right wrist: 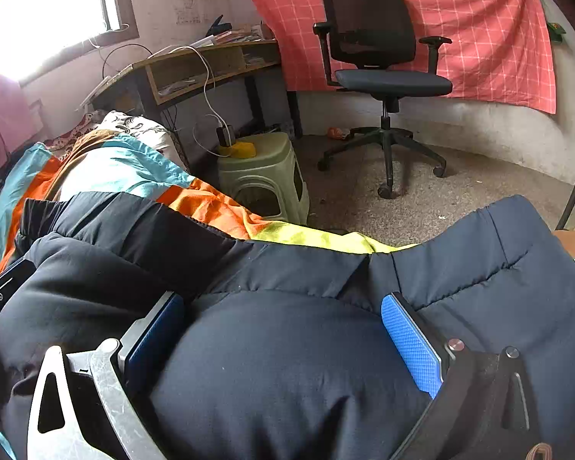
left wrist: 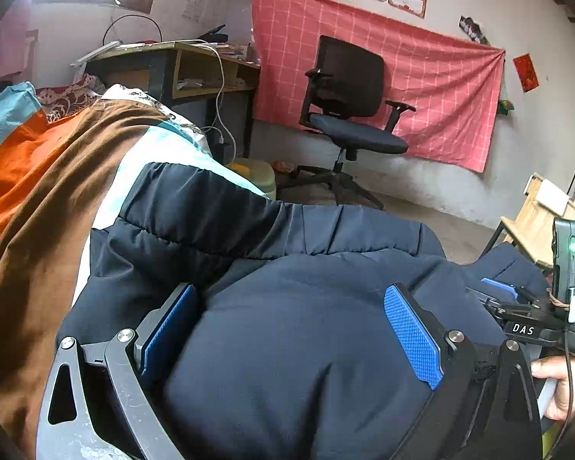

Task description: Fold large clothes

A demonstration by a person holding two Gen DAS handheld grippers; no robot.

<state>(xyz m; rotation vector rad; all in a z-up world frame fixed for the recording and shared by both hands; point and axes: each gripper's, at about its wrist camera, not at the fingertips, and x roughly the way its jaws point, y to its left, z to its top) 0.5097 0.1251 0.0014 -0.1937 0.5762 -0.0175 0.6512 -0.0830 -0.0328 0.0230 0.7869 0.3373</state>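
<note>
Navy padded jacket lay bunched on the bed quilt. Left tongs and right tongs each stood wide, apparently pinching a puffed fold. Only the left view showed a hand; only the right, a green stool.

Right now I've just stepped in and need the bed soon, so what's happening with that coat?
A person is folding a dark padded jacket on the bed, over a striped bedspread. Each hand-held gripper, left and right, has a thick puffy fold of the jacket bulging between its blue pads. The jacket is bunched up, not yet a flat, finished fold. A hand shows on the right one's handle.
</note>
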